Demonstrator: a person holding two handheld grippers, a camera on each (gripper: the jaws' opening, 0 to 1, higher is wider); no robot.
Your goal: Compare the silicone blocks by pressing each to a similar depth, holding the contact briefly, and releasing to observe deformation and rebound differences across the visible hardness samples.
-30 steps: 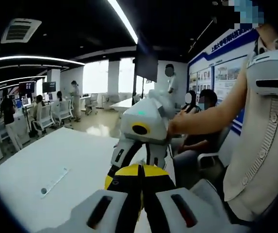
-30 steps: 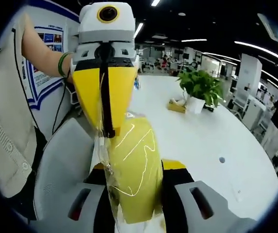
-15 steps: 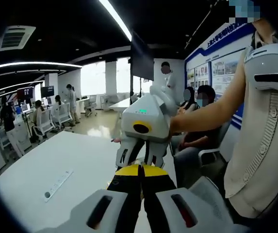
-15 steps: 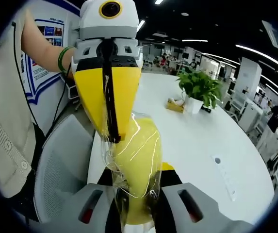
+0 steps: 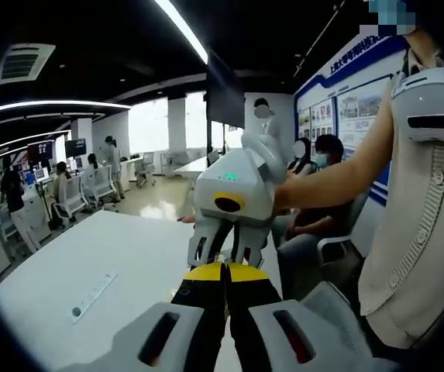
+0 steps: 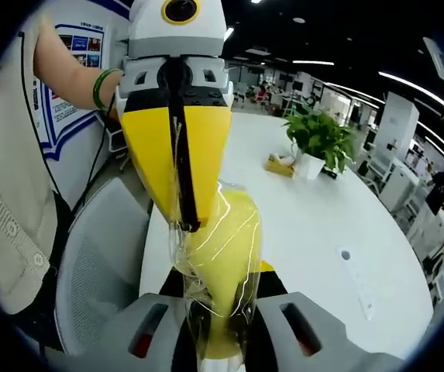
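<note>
Worktop (image 6: 314, 225), white, carries potted plant (image 6: 318, 139) w/ small box (image 6: 281, 167) beside it, power strip (image 5: 91, 293) nearer. Yellow block (image 6: 220, 248) in clear wrap is pinched between right gripper (image 6: 220, 325) fingers; left gripper (image 6: 177, 198), fingers pressed together, touches block's top. Block's lower end hidden by fingers.

One yellow silicone block (image 6: 220, 263) – two grippers (image 5: 224, 273) (image 6: 222, 310) – one potted plant (image 6: 315, 147)

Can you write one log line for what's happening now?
right claw: shut on wrapped yellow block | left claw: shut, tip at block's wrap
</note>
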